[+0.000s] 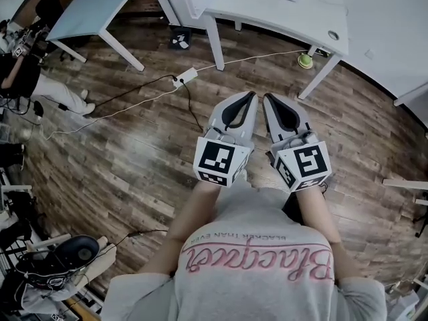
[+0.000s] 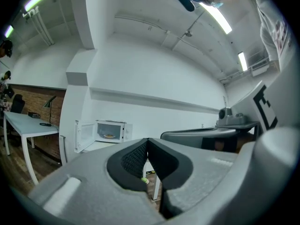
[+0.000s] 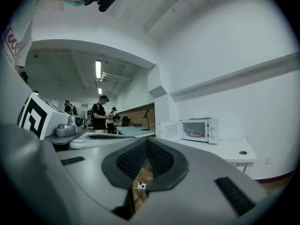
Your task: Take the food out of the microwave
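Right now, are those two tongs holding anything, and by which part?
Nothing is held. The left tongs and the right tongs are both shut and empty; the food sits inside the open microwave, untouched.

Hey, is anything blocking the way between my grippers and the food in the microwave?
Nothing visible does. The microwave has its door standing open and the food shows inside. Only floor lies between it and the left gripper and right gripper, both shut and empty.
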Tool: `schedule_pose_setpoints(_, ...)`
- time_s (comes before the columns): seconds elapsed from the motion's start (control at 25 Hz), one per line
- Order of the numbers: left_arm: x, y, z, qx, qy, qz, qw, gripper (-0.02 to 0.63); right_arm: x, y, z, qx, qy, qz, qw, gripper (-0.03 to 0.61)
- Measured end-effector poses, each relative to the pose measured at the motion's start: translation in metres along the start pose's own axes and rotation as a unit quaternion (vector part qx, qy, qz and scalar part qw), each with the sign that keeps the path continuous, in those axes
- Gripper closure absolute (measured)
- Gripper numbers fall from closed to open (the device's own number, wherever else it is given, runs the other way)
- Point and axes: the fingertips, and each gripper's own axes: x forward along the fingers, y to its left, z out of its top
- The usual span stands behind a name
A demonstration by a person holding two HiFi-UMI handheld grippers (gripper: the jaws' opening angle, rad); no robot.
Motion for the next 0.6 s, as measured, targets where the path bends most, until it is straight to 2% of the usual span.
schedule_pose_setpoints(0.16, 0.012, 0.019, 0.000, 0.004, 0.002, -0.006, 1.0000, 0.607, 0.016, -0.007, 0.009, 0.043, -0.029, -0.001, 0.999, 0.568)
schedule_pose_setpoints(0.32, 0.021, 0.034, 0.002, 0.003, 0.000, -0.005, 1.0000, 0.607, 0.026, -0.010, 0.013, 0.029, -0.034, 0.004, 0.999, 0.568)
schedule_pose_setpoints(0.48, 0.030, 0.044, 0.002, 0.005, 0.000, 0.000, 1.0000, 0.607, 0.035, -0.013, 0.013, 0.034, -0.034, 0.012, 0.999, 0.568)
schedule_pose_setpoints(0.6, 0.037, 0.050, 0.000, 0.003, 0.001, 0.004, 1.0000, 0.607, 0.044, -0.021, 0.006, 0.016, -0.020, 0.000, 1.000, 0.568)
